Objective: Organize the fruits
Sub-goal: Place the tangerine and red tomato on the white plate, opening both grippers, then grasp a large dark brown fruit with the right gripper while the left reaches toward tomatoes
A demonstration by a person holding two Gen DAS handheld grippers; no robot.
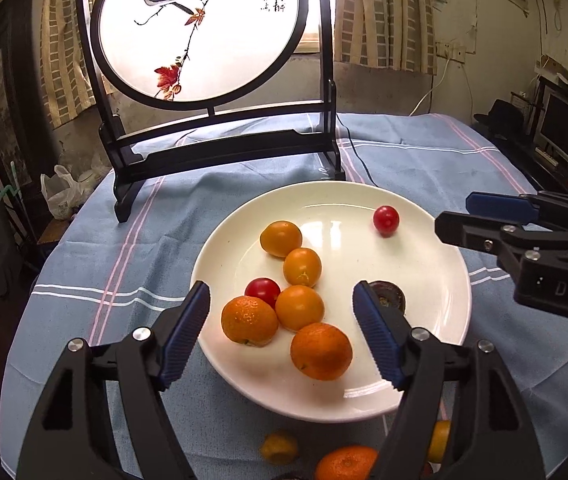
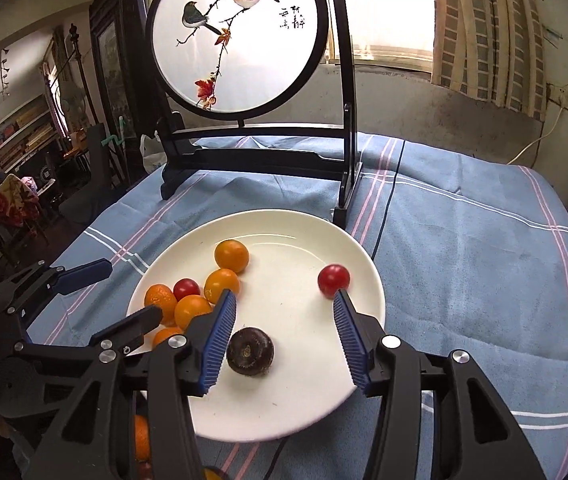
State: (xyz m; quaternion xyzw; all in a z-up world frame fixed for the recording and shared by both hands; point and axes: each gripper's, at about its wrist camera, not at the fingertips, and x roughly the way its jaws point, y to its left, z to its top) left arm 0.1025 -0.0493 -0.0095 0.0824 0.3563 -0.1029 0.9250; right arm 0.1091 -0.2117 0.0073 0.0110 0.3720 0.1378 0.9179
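Observation:
A white plate (image 1: 424,264) on the blue cloth holds several orange fruits (image 1: 321,351), two red cherry tomatoes (image 1: 386,219) and a dark brown round fruit (image 1: 389,298). My left gripper (image 1: 282,332) is open and empty, jaws spread over the near orange fruits. My right gripper (image 2: 282,336) is open and empty above the plate (image 2: 296,400); the dark brown fruit (image 2: 250,351) lies between its jaws, close to the left pad. One cherry tomato (image 2: 333,280) sits just beyond the right fingertip. The right gripper also shows in the left wrist view (image 1: 460,216).
A round bird-painting screen on a black stand (image 1: 220,148) stands behind the plate, with a dark cord (image 1: 358,156) trailing over the cloth. Loose orange fruits (image 1: 346,462) lie on the cloth in front of the plate. The blue striped tablecloth (image 2: 464,280) stretches to the right.

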